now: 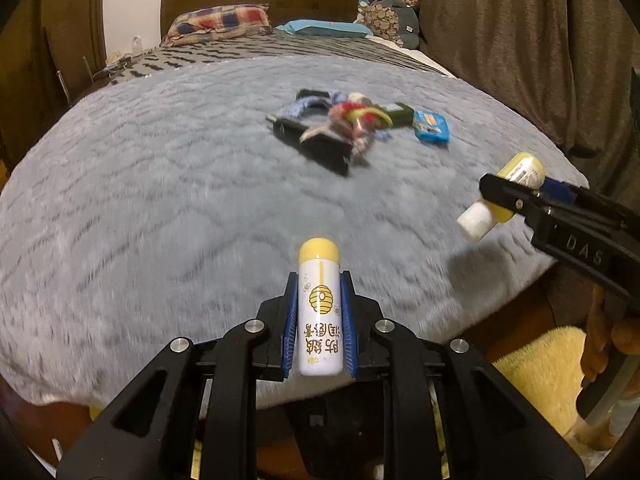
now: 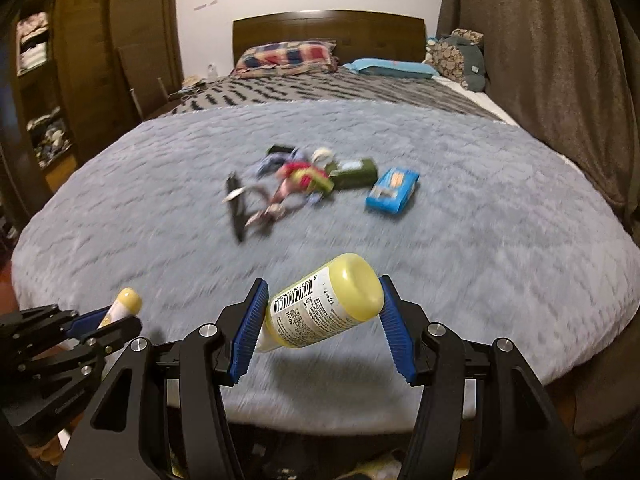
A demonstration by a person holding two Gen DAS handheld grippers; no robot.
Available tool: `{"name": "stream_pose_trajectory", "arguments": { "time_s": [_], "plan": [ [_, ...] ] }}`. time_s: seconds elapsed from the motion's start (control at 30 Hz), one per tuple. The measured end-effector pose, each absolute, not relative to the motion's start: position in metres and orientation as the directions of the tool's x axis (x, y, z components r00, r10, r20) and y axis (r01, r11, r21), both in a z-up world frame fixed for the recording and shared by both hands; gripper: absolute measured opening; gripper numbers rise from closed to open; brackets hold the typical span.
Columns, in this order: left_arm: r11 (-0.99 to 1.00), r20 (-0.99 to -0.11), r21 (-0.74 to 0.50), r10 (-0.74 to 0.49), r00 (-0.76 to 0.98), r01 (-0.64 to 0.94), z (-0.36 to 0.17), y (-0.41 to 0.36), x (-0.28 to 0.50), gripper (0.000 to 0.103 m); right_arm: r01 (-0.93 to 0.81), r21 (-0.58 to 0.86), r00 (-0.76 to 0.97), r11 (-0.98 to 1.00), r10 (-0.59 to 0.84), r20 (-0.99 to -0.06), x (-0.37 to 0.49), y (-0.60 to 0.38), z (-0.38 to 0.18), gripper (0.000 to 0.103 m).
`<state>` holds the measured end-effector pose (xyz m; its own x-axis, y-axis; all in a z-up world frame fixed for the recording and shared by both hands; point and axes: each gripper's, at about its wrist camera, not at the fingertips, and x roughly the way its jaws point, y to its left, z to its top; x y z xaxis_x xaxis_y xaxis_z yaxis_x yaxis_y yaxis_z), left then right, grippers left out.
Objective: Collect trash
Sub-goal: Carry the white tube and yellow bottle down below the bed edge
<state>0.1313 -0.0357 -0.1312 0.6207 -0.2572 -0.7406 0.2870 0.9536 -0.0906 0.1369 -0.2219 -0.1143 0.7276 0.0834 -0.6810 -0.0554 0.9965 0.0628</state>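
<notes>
My left gripper (image 1: 319, 280) is shut on a white lip-balm tube (image 1: 320, 312) with a yellow cap and a beehive print, held above the near edge of the bed. My right gripper (image 2: 324, 304) is shut on a yellow bottle (image 2: 328, 308) with a white cap, lying crosswise between the blue pads. In the left wrist view the right gripper (image 1: 512, 196) hangs at the right with the yellow bottle (image 1: 504, 196). In the right wrist view the left gripper (image 2: 108, 320) shows at lower left with the tube (image 2: 124, 304). A pile of trash (image 1: 340, 128) (image 2: 296, 184) lies mid-bed.
The grey-blue fleece blanket (image 1: 160, 200) covers the bed. A blue snack packet (image 1: 432, 126) (image 2: 394, 190) lies right of the pile, a black flat item (image 1: 320, 148) at its near side. Pillows and a headboard stand at the far end, a brown curtain (image 2: 540, 80) right, shelves (image 2: 40, 80) left.
</notes>
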Motion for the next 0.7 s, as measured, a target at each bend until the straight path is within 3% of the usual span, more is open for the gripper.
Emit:
{"name": "stream_pose_trajectory", "arguments": {
  "time_s": [0.7],
  "plan": [
    [0.947, -0.822, -0.138, -0.272, 0.5, 0.289, -0.219, -0.019, 0.055, 0.018, -0.093, 0.097, 0.6, 0.991, 0.133, -0.789, 0.054, -0.198, -0.201, 0.057]
  ]
}}
